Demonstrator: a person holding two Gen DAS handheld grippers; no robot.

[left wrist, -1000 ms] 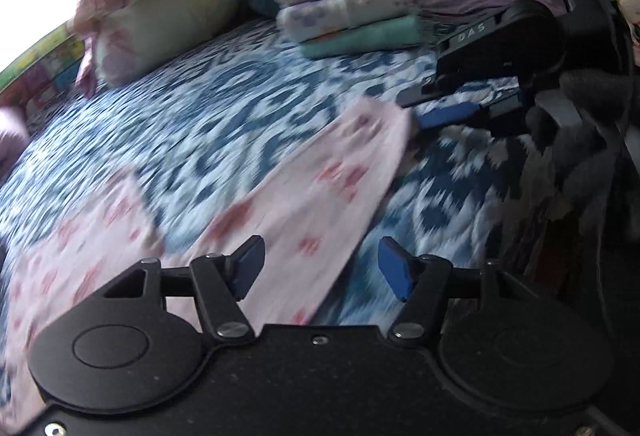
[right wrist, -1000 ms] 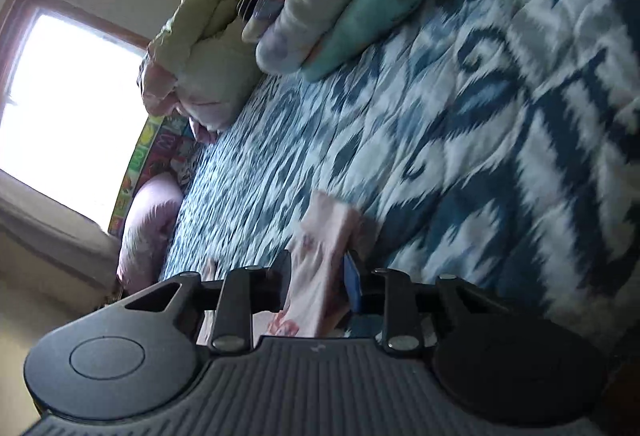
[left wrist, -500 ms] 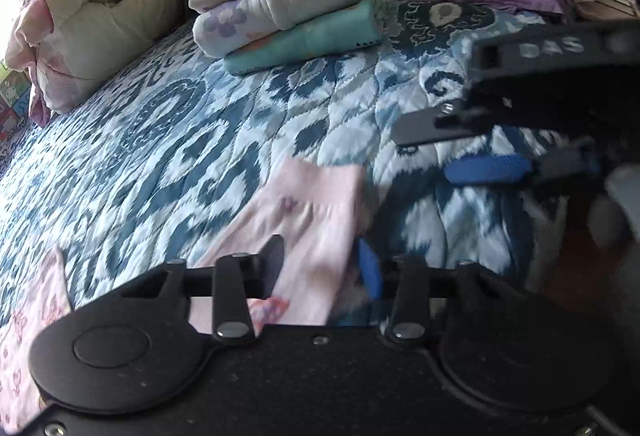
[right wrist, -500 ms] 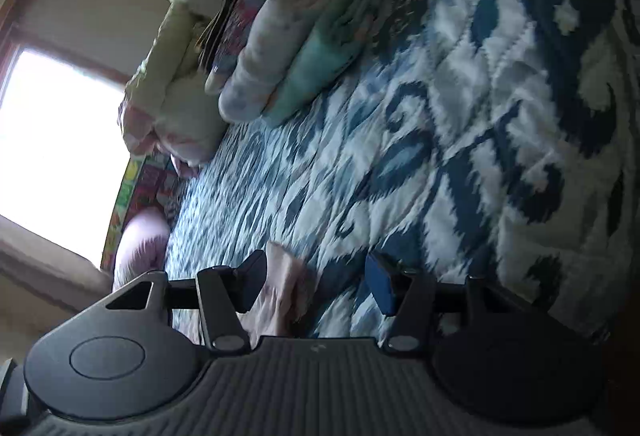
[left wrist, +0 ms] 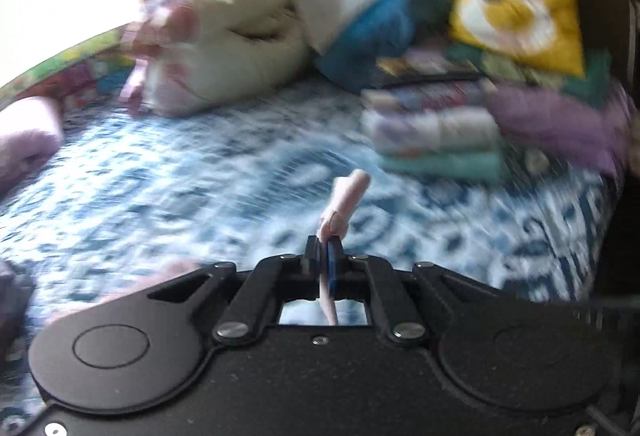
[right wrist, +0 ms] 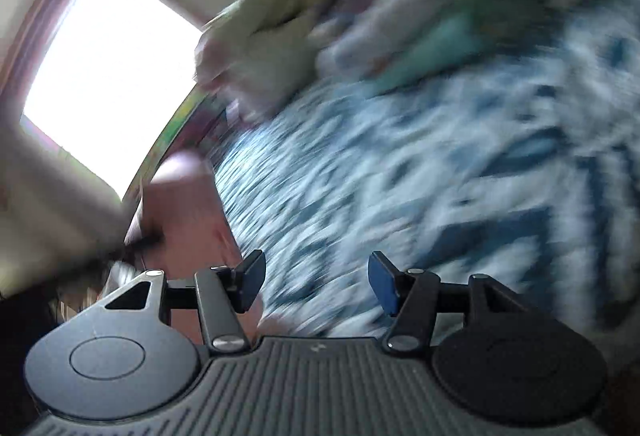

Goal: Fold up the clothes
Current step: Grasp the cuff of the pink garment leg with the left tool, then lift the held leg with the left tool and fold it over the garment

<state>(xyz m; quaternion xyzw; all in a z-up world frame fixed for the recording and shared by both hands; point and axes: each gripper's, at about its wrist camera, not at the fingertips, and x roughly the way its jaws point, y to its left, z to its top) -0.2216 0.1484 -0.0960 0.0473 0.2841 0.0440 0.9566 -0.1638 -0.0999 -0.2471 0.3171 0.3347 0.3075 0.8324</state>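
Note:
My left gripper (left wrist: 326, 256) is shut on an edge of the pink printed garment (left wrist: 345, 198). A narrow fold of it sticks up past the pads, above the blue and white bedspread (left wrist: 180, 188), and the view is blurred by motion. More pink cloth (left wrist: 132, 286) shows low at the left. In the right wrist view, my right gripper (right wrist: 316, 282) stands open with only the bedspread (right wrist: 440, 164) showing between its fingers. The pink garment (right wrist: 188, 220) hangs blurred just left of its left finger, which may brush it.
A stack of folded clothes (left wrist: 436, 140) lies at the far right of the bed, with a purple blanket (left wrist: 560, 120) and a yellow pillow (left wrist: 516, 8) behind. A cream duvet (left wrist: 224, 68) lies at the far left. A bright window (right wrist: 108, 76) is beyond.
My left gripper closed on the pink garment's edge and rose with it. My right gripper let go of the pink cloth and opened wide.

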